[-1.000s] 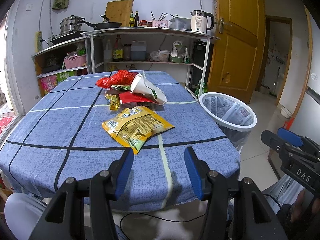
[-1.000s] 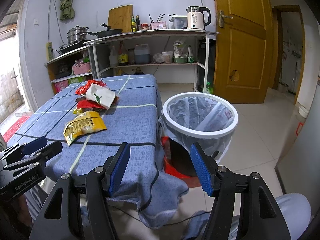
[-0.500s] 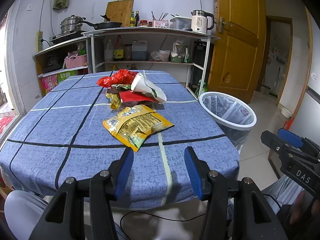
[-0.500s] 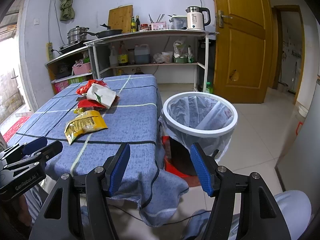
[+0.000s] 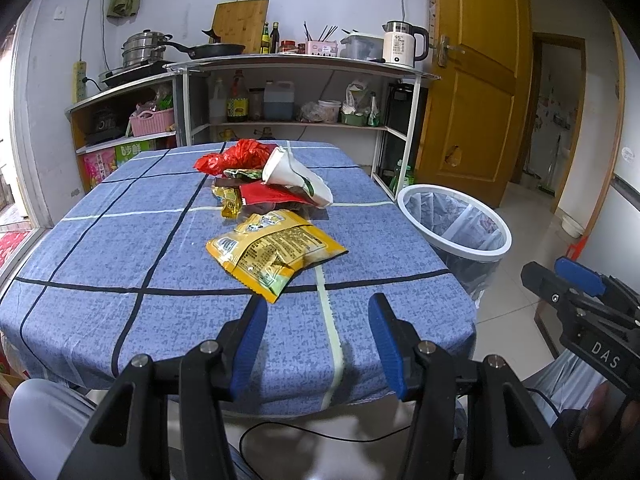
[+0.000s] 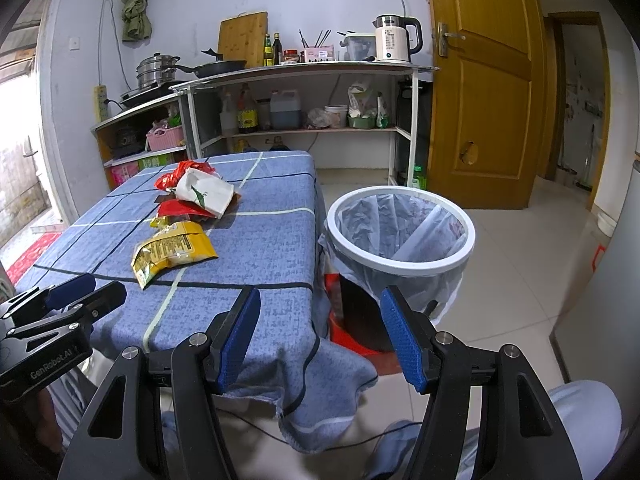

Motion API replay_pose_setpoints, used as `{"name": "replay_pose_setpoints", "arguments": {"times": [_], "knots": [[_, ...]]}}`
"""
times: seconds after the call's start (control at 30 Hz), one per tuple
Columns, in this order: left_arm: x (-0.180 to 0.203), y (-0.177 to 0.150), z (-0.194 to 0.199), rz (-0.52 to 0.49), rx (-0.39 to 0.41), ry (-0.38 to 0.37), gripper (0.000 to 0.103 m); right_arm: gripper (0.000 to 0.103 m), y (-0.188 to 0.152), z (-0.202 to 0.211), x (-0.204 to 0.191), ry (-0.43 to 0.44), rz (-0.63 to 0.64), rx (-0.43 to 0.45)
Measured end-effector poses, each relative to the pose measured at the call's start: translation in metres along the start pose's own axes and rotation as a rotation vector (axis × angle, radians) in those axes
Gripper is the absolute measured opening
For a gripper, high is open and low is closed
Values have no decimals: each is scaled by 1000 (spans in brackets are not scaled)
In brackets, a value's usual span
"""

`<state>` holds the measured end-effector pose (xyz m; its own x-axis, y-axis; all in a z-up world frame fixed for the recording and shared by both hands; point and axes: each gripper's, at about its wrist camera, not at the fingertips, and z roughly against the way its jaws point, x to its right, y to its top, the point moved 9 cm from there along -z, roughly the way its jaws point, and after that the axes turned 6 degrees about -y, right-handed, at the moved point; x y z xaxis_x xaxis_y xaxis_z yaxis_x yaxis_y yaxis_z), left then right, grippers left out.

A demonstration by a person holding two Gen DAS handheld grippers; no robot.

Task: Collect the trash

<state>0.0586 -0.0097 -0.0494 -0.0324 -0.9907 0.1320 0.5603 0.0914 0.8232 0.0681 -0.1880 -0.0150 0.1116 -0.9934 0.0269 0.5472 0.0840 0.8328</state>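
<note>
crinkled yellow foil packet (image 5: 276,254) flat on cloth-covered worktop (image 5: 120,248) before heaped wrappers (image 5: 264,176); round white lined bin (image 6: 400,236) beside; left tool (image 5: 316,332) and right tool (image 6: 320,332) wide, empty.

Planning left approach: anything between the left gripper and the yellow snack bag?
Nothing: only bare blue tablecloth lies between the open left gripper and the yellow snack bag, seen in the left wrist view.
</note>
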Motion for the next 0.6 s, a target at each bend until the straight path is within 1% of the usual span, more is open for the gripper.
{"name": "replay_pose_setpoints", "arguments": {"times": [0.6], "knots": [[2,1,2,1,-5,-12,55,63,0,1,0,0,0,1]]}}
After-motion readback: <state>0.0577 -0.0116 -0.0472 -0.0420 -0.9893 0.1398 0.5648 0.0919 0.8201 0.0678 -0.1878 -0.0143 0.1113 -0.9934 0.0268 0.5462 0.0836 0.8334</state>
